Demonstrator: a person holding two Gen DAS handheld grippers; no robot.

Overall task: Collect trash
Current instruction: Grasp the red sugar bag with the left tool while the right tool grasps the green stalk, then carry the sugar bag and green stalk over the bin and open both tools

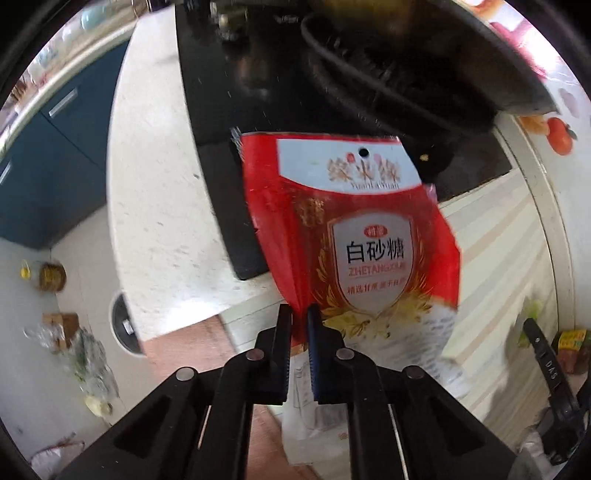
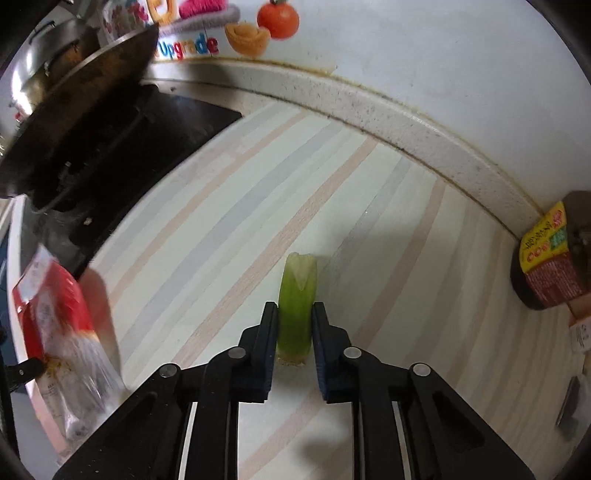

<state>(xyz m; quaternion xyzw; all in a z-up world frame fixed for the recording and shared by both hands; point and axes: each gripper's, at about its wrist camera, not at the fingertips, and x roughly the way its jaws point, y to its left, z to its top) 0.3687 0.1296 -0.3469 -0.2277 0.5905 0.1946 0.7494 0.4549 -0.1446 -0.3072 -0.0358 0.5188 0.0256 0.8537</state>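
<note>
1. The red sugar bag [image 1: 351,236] is pinched at its near edge by the left gripper [image 1: 299,314], above the counter; its lower part is blurred.
2. The green vegetable stalk [image 2: 297,306] is clamped by the right gripper [image 2: 294,314] over the striped mat [image 2: 221,229].

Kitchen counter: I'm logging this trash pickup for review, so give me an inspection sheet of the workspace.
Surface: speckled counter with a striped mat; black stove set into it.
Job's things: red sugar bag, lifted in front of the stove; green stalk on the mat.
Clutter: wok on the stove; seasoning tub by the wall.
Grippers: left gripper shut on the bag's lower edge; right gripper closed on the stalk.
Cables: nothing seen.
Surroundings: blue cabinet; bags and bottles on the floor; fruit stickers on the wall.
</note>
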